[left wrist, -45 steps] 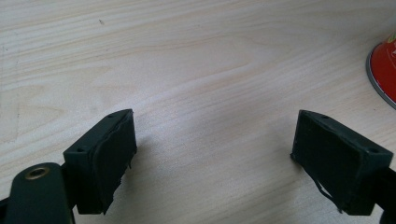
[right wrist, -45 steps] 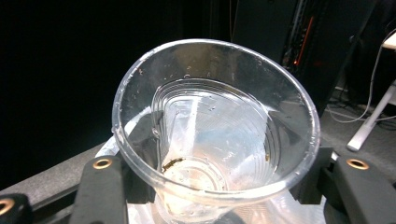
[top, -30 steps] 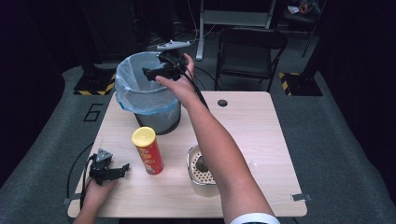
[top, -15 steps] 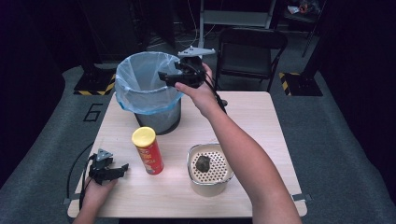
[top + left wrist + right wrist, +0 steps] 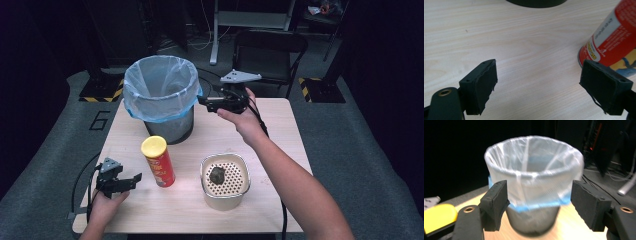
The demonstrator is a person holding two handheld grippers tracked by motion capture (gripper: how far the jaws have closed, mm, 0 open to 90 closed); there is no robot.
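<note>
1. High view: looking down on a pale wood-grain table (image 5: 270, 125), with the left tongs (image 5: 135, 177) lying low near its front edge and the right tongs (image 5: 202, 102) hanging above its far half under a grey three-cornered plate.
2. Left gripper view: showing the left tongs (image 5: 539, 75) standing wide, having just been opening, with bare tabletop between the flat black pads and nothing being gripped.
3. Standing upright just beyond the left tongs' tips: a tall round crisp tube (image 5: 159, 162), glossy red with a yellow lid. Brushing past one pad's edge in the left gripper view (image 5: 614, 37), though not clearly touching it.
4. Right gripper view: showing the right tongs (image 5: 539, 202) part-way open, having just been closing, and holding nothing.
5. Sitting straight ahead of the right tongs, just off their tips: a round dark mesh bin (image 5: 172, 127), lined with a thin, crinkled, translucent blue bag (image 5: 150, 107) folded over the rim. Appearing blurred beyond the pads (image 5: 534, 165) and blocking the straight line between the two tongs.
6. Resting near the right forearm, behind the right tongs: a squarish cream tub (image 5: 205, 172) with rounded corners and a perforated floor, carrying a small dark lump (image 5: 217, 174).
7. Standing on the floor beyond the right tongs: a black chair (image 5: 270, 45).
</note>
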